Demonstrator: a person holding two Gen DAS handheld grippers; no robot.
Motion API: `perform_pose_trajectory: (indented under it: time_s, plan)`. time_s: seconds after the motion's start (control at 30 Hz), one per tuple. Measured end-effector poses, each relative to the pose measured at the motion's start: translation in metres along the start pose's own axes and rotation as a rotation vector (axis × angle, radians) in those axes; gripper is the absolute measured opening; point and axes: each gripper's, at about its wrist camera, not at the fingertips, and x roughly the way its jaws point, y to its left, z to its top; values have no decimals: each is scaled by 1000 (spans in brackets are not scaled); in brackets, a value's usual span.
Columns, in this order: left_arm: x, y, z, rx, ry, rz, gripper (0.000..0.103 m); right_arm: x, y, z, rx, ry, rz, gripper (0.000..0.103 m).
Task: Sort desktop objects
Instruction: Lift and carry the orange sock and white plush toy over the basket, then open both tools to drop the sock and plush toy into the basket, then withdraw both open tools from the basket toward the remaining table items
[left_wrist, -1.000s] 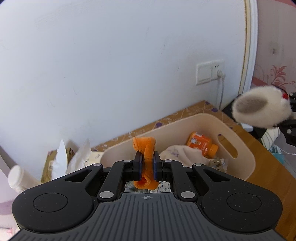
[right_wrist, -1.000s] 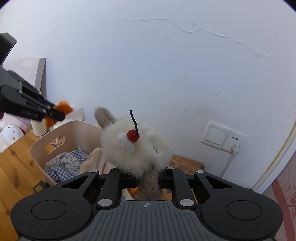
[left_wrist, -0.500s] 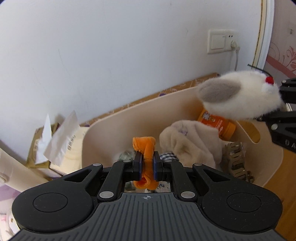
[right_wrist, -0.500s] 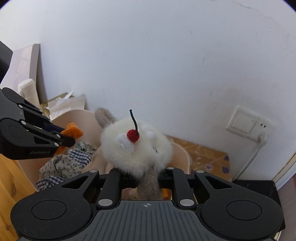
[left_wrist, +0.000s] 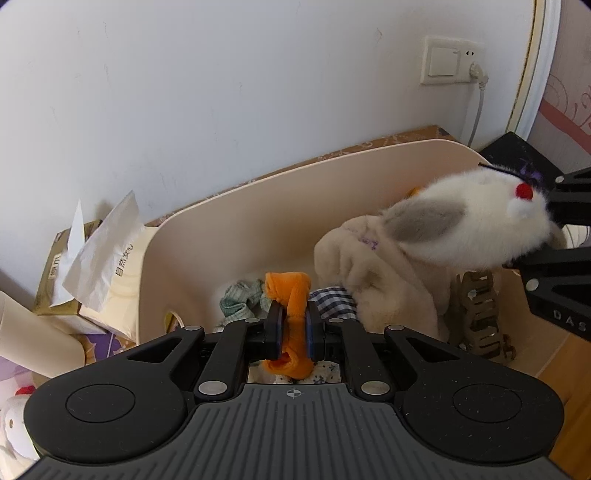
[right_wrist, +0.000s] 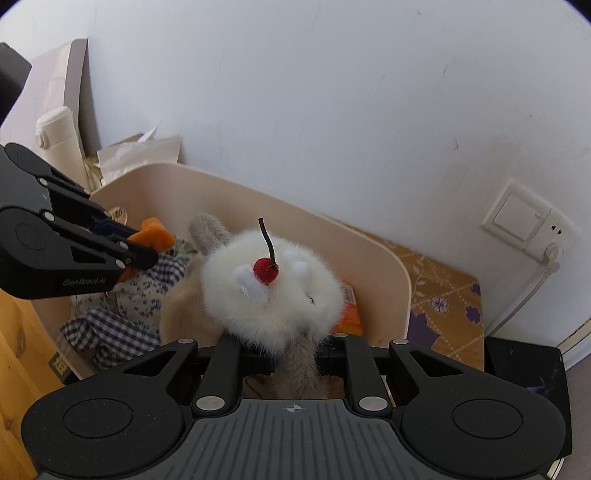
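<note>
My left gripper (left_wrist: 293, 334) is shut on an orange plush piece (left_wrist: 290, 291) and holds it over the left half of a cream plastic basket (left_wrist: 236, 221); it also shows in the right wrist view (right_wrist: 142, 245). My right gripper (right_wrist: 295, 360) is shut on a white fluffy plush toy (right_wrist: 273, 291) with a red nose and grey ears, held over the basket's right half (right_wrist: 391, 266). The toy also shows in the left wrist view (left_wrist: 469, 225).
In the basket lie a cream fleece cloth (left_wrist: 373, 273), checked fabric (right_wrist: 110, 328), a brown hair claw (left_wrist: 480, 321) and an orange packet (right_wrist: 349, 310). Tissue packs (left_wrist: 92, 266) and a white bottle (right_wrist: 59, 136) stand left of it. The wall with a socket (left_wrist: 448, 61) is behind.
Both grippers have moved down and closer over the basket with their toys. The white plush now hangs lower, just above the fleece cloth.
</note>
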Motion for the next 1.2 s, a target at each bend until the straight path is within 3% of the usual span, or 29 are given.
perform_pose_trajectory:
  time_s: [0.13, 0.2, 0.23, 0.27, 0.5, 0.57, 0.77, 0.97, 1.2]
  plan:
    - [1, 0, 1, -16, 12, -17, 15, 3, -1, -2, 12, 40, 14, 22]
    - [3, 0, 1, -30, 29, -23, 35, 3, -2, -3, 25, 45, 11, 37]
    - [3, 0, 0, -33, 32, -15, 50, 2, -3, -3, 34, 46, 12, 40]
    - [2, 0, -1, -34, 27, -10, 57, 1, -4, -4, 46, 46, 12, 41]
    - [-3, 1, -6, -39, 32, 0, 64, -8, -5, -6, 95, 39, 2, 66]
    - [-5, 2, -6, -48, 26, 8, 65, -10, -4, -5, 104, 46, 2, 78]
    - [-14, 4, -6, -69, 16, 15, 73, -21, -3, -5, 119, 41, 1, 95]
    - [-28, 4, -11, -81, 7, 15, 73, -36, 0, -1, 134, 11, -11, 102]
    - [-48, 5, -12, -91, -26, 14, 74, -55, 3, 1, 162, -20, -29, 103]
